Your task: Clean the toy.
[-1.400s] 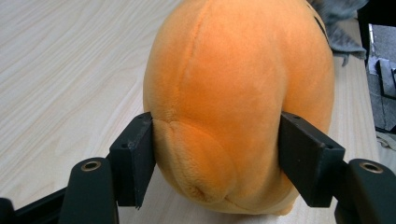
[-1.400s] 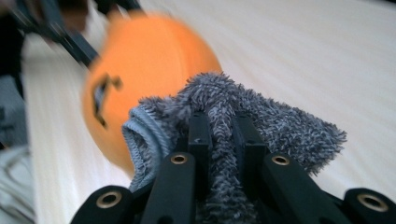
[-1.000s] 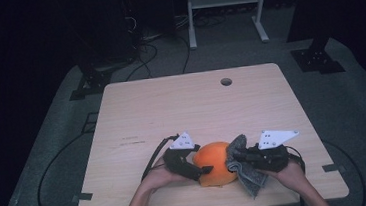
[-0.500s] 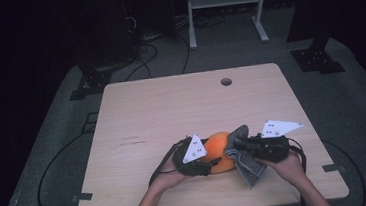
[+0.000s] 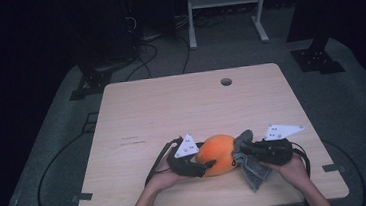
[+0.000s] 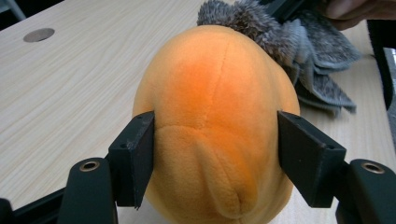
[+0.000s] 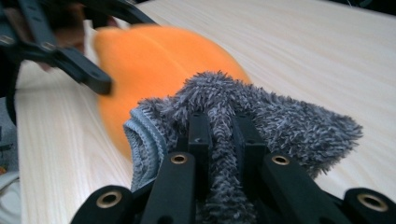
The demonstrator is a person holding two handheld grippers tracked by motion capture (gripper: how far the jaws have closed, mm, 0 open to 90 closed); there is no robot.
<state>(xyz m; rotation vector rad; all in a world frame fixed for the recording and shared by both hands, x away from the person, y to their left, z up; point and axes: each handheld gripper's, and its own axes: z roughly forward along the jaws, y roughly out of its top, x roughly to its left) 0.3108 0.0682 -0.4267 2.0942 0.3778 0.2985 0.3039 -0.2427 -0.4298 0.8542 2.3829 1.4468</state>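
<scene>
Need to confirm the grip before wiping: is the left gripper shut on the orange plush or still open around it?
Shut on it: the left gripper's jaws, just closing, press both sides of the orange plush.

High overview; 2 close gripper views facing inward, sharing the orange plush (image 5: 217, 154).

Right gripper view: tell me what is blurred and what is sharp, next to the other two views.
Right gripper view: orange plush and far tool smeared, grey cloth sharp. Left gripper view: plush crisp. High view: table dimly lit, surroundings dark.
</scene>
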